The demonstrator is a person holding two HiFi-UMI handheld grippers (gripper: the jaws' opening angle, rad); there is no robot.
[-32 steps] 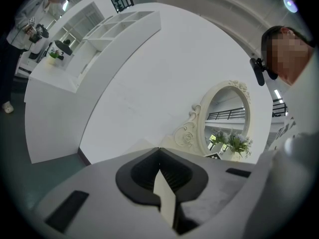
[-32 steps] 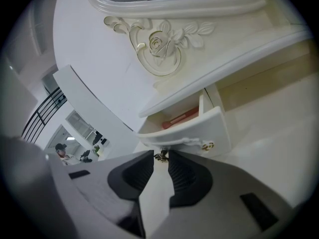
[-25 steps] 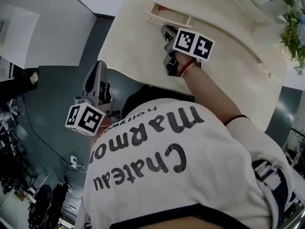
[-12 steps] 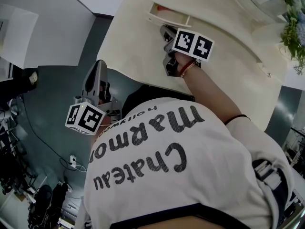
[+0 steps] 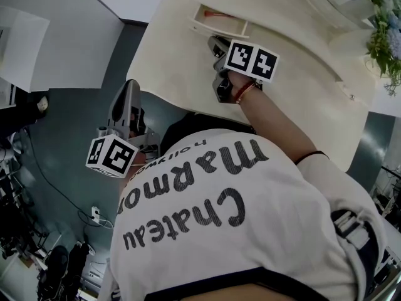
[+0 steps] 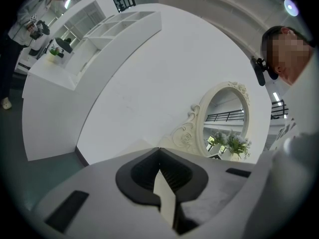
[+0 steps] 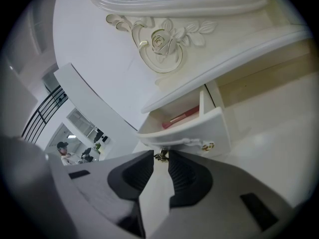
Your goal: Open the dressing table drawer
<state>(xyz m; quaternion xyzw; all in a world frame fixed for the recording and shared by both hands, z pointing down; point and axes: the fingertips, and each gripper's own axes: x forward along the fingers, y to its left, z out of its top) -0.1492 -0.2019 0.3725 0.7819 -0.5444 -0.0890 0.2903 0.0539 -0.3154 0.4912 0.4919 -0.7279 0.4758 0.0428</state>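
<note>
The cream dressing table (image 5: 301, 99) fills the upper head view. Its small drawer (image 5: 220, 21) stands partly pulled out, and a red stick-like item (image 7: 180, 117) lies inside. In the right gripper view the drawer front (image 7: 204, 128) faces me, with a small brass knob (image 7: 161, 156) below it. My right gripper (image 7: 160, 158) is shut on that knob, its dark fingertips on either side; from the head view, the right gripper (image 5: 212, 41) sits just below the drawer. My left gripper (image 5: 128, 86) hangs off the table's left edge over the floor, shut and holding nothing.
An ornate oval mirror (image 6: 227, 116) rises from the table's back. Flowers (image 5: 385, 42) stand at the table's far right. White counters (image 5: 56, 36) lie to the left over a grey floor (image 5: 62, 143), with cables and shoes at the lower left. People stand far off in both gripper views.
</note>
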